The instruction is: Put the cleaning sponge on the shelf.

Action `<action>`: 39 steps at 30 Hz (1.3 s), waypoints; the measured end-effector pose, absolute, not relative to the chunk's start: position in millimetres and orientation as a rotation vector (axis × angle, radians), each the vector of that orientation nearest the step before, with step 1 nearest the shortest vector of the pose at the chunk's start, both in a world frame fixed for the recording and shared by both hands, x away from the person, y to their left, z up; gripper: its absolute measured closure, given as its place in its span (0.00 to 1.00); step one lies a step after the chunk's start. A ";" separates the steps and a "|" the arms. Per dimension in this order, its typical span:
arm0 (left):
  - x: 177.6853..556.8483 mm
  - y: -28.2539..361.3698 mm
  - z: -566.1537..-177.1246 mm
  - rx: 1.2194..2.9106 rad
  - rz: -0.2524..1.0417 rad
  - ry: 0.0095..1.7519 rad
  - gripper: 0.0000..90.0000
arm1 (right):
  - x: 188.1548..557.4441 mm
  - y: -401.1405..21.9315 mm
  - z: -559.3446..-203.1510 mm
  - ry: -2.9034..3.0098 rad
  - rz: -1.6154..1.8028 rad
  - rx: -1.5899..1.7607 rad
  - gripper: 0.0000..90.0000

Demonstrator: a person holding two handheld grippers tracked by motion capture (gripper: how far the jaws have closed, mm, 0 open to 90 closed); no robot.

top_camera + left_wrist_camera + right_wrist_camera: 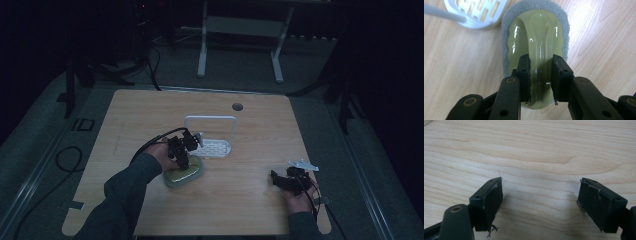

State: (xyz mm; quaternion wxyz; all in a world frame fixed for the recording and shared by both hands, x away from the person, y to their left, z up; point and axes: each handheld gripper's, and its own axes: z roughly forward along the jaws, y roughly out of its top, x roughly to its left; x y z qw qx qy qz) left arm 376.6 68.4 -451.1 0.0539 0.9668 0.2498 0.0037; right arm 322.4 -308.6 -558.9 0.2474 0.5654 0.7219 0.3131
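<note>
A scrubbing pad [186, 173] with a glossy yellow-green plastic top and a grey sponge rim [536, 35] lies on the wooden table [250, 200], left of centre. My left gripper [183, 156] points down onto it. In the left gripper view its jaws [541, 60] stand on either side of the raised handle ridge, with the pads pressed against it. My right gripper [278, 178] rests low at the table's front right, held in a hand. Its jaws [541, 182] are wide open over bare wood with nothing between them.
A white slotted tray [216, 148] with a tall white wire frame [210, 119] stands just behind the scrubbing pad; its corner [474, 12] lies close to the pad. A round cable hole [237, 106] sits near the far edge. Cables and stands lie on the dark floor.
</note>
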 end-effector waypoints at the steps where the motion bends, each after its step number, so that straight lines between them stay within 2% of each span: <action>1: 376.5 67.5 -448.7 2.932 0.016 0.758 0.79 | 322.4 -308.6 -558.9 1.968 0.853 1.541 0.22; 22: 383.0 48.7 -421.4 2.914 0.106 0.614 0.79 | 322.3 -308.5 -558.9 1.972 0.855 1.537 0.22; 39: 384.4 39.2 -424.5 2.895 0.267 0.373 0.80 | 322.5 -308.6 -559.0 1.973 0.856 1.534 0.22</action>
